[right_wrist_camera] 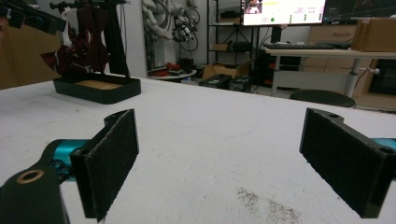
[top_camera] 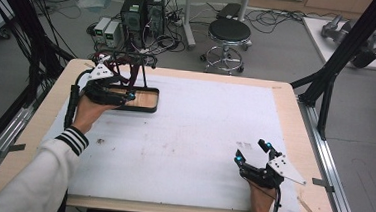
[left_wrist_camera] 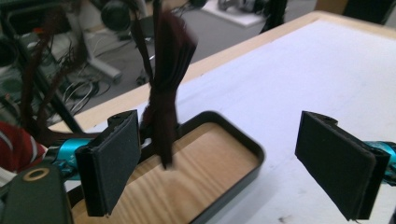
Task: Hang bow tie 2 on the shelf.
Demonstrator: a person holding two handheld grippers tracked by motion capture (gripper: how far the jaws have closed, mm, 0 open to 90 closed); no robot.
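**At the far left corner: left hand-held gripper released beside the tray**

Far left on the counter (top_camera: 189, 131), the left hand-held gripper (top_camera: 126, 95) reaches rightward from a raised hand in a striped cuff, jaws spread wide and clear of everything. Near right, the right hand-held gripper (top_camera: 253, 151) lies low on the counter, pointing away, jaws spread with nothing between them. In the left gripper view the dark red strap (left_wrist_camera: 166, 88) is blurred and its top is cut off; what it hangs from is hard to make out. It dangles over the tray (top_camera: 145, 107), just beyond the left jaw pad, untouched.
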